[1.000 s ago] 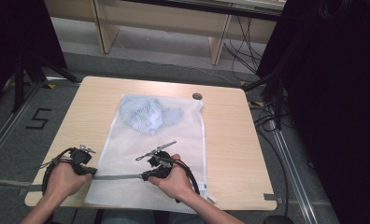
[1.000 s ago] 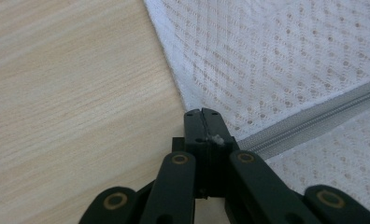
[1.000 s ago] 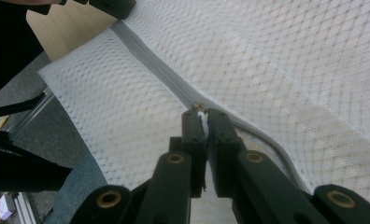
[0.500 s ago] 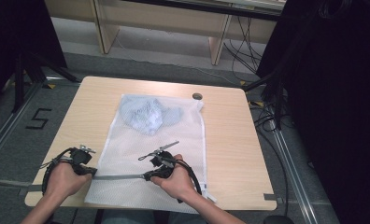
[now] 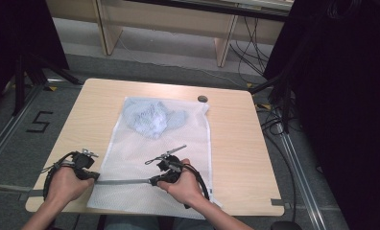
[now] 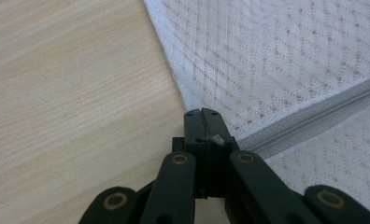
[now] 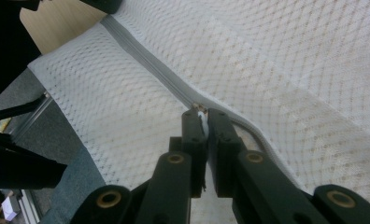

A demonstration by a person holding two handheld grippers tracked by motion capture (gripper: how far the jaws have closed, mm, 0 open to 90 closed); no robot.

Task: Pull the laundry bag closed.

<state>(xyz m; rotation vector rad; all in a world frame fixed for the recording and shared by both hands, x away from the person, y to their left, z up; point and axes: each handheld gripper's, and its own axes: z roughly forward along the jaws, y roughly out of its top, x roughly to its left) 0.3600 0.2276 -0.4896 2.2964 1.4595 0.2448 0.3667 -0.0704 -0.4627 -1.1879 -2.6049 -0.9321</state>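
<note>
A white mesh bag (image 5: 159, 158) lies mid-table, reaching its near edge. The left gripper (image 6: 203, 122) pinches the zipper (image 6: 309, 120) end; the right gripper (image 7: 201, 116) clamps what looks like the slider, mid-zip. Next: pull steadily while the left anchors.

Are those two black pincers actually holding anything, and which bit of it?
Yes. The left gripper is shut on the white mesh bag at the end of its grey zipper. The right gripper pinches the zipper's small pull.
</note>
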